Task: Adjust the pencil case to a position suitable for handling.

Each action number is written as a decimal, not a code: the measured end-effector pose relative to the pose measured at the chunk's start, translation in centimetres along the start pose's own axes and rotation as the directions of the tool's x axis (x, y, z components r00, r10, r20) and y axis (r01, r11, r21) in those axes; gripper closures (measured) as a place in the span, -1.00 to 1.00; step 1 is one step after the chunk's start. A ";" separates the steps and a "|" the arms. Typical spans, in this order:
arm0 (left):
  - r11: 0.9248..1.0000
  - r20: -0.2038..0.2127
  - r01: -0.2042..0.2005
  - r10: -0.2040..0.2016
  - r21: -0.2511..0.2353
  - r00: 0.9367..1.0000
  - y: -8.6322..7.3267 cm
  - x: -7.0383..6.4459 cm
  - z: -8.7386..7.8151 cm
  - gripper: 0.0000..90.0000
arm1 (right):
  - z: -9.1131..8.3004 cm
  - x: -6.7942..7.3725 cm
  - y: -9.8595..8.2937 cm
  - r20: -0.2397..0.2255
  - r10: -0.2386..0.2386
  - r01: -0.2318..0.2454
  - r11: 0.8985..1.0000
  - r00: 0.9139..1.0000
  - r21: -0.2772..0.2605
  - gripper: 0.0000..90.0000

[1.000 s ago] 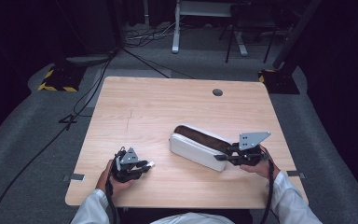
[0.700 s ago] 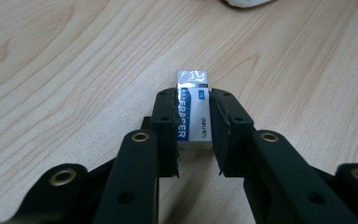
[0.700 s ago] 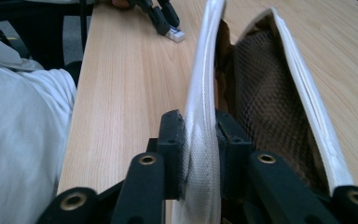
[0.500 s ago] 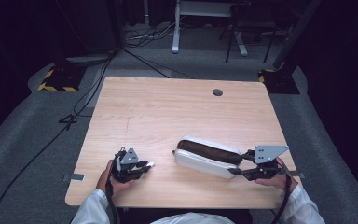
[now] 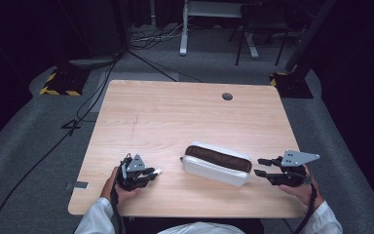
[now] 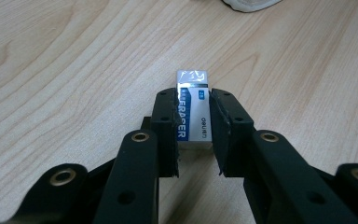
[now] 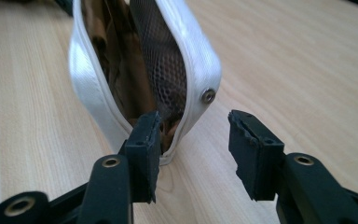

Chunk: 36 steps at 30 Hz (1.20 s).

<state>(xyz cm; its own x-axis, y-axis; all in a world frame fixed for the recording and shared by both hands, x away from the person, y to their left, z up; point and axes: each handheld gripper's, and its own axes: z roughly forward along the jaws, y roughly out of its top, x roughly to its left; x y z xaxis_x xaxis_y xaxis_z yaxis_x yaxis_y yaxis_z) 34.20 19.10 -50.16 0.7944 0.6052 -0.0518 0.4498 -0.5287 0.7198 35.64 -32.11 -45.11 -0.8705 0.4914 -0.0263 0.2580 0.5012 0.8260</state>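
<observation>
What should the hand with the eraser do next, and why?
Probably carry the eraser over to the pencil case and drop it in. The left gripper is shut on it, the case lies open, and the right gripper is open just beside it.

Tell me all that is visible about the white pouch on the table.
The white pouch is long, with rounded ends, and looks like soft padded fabric. Its top is open, showing a brown lining and a brown mesh pocket, with a small metal stud at one end. It lies on the wooden table near the person's edge, between the two grippers. The right gripper stands open just off its end; I cannot tell whether one jaw touches it.
</observation>
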 end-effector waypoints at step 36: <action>1.000 0.022 0.001 -0.001 -0.010 1.000 0.1 0.2 0.3 0.59 | 2.2 -4.2 -4.5 0.161 0.148 -0.167 0.980 0.976 0.109 -0.26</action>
<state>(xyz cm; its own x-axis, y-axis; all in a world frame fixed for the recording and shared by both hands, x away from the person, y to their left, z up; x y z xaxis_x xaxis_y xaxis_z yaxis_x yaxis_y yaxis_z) 34.51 19.00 -50.28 0.8031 0.5920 -0.0677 0.4463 -0.5224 0.7266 38.99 -34.88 -49.96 -0.7436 0.6686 0.0062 0.4441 0.4869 0.7521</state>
